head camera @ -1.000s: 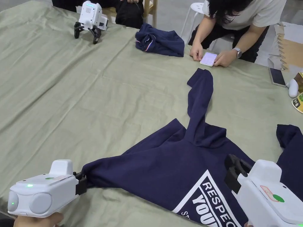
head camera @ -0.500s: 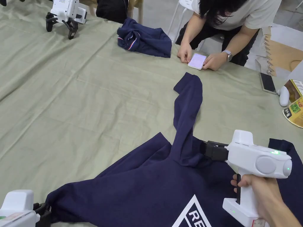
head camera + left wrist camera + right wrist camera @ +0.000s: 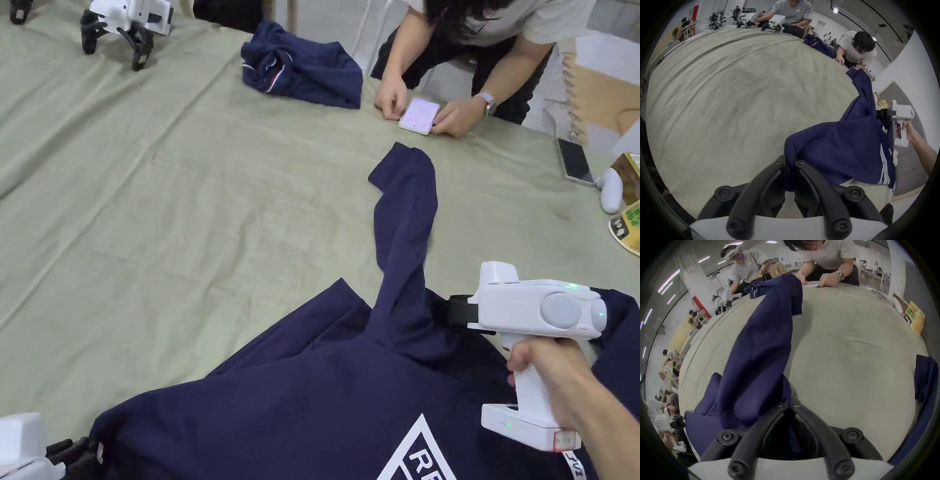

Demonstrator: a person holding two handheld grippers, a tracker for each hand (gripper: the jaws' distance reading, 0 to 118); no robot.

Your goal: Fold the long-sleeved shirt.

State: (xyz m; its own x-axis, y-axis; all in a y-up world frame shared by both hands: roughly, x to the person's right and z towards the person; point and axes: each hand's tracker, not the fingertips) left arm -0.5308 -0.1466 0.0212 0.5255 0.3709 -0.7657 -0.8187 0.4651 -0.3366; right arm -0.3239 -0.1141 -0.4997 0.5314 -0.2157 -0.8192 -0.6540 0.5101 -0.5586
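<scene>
Navy shirt (image 3: 325, 387) is lying print-up on the green-covered table (image 3: 156, 206), near edge, one sleeve (image 3: 406, 212) stretching away toward a person using a phone (image 3: 419, 115). Left gripper (image 3: 789, 164) is pinching the shirt's left corner, jaws nearly together on the cloth, likely pulling it taut. Right gripper (image 3: 790, 405) is sitting at the sleeve's base, jaws narrow with cloth running between them, apparently gripping the shoulder so the body flattens before folding. Another navy garment (image 3: 303, 72) and a spare gripper (image 3: 125, 19) are sitting far off, well apart.
</scene>
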